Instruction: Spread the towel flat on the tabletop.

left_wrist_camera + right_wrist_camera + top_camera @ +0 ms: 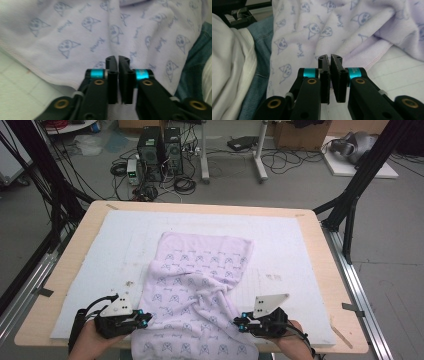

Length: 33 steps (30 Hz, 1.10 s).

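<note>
Jaws on both grippers stand almost together, a thin slit between the black pads and nothing pinched in it. In the high view the left gripper (144,319) sits at the near left edge of the towel (200,290) and the right gripper (239,323) at its near right edge, each tip just beside or on the cloth, each held by a hand at the bottom of the frame. The towel lies lengthwise on the white mat (100,255), its near end hanging over the table's front edge toward the person's lap, its middle bunched into soft folds, its far end flat.

The risk, judging from this: with the pads shut and no hem between them, any pull would slide off the pile and drag nothing, or catch one loose fold and twist the cloth further. The overhanging end could also slip down if nudged.

The towel is pale lilac terry, plush, printed with small blue cat faces and script, edged by a stitched hem (37,72). The mat looks felt-like, faintly gridded and lightly stained. The table (320,250) beneath is light wood with rounded corners.
</note>
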Each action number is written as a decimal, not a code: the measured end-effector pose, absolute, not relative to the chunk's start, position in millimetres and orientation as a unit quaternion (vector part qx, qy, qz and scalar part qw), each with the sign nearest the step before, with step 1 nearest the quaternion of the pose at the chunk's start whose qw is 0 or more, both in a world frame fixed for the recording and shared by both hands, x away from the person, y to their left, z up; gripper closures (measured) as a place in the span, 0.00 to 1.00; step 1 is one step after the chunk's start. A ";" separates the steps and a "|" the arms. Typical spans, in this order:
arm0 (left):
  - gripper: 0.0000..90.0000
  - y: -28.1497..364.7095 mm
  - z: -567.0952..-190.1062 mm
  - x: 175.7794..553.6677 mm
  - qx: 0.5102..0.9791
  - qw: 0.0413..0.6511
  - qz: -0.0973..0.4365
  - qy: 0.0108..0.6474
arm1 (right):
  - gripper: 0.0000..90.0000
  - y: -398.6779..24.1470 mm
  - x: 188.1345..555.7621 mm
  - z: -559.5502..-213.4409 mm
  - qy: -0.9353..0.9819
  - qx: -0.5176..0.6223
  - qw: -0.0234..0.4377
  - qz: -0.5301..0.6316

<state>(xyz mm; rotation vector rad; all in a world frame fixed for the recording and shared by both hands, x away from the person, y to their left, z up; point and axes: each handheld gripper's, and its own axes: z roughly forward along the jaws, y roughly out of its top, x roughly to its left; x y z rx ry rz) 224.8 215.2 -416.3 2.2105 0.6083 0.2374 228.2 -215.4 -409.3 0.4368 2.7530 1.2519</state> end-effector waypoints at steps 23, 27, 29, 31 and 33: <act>0.71 191.9 -437.5 278.9 0.879 0.366 0.117 0.283 | 0.99 -190.4 278.0 -434.3 0.913 0.162 0.062 0.368; 0.71 194.8 -439.6 279.2 0.874 0.376 0.111 0.286 | 0.99 -207.2 267.5 -431.3 0.911 0.174 0.069 0.367; 0.71 195.8 -440.2 279.3 0.872 0.380 0.110 0.289 | 0.95 -212.2 266.1 -429.5 0.909 0.178 0.071 0.370; 0.71 195.0 -440.3 278.5 0.871 0.380 0.114 0.290 | 0.91 -211.4 267.8 -427.9 0.908 0.178 0.069 0.374; 0.71 195.1 -440.4 278.6 0.871 0.380 0.113 0.290 | 0.87 -205.4 271.9 -427.5 0.906 0.176 0.072 0.378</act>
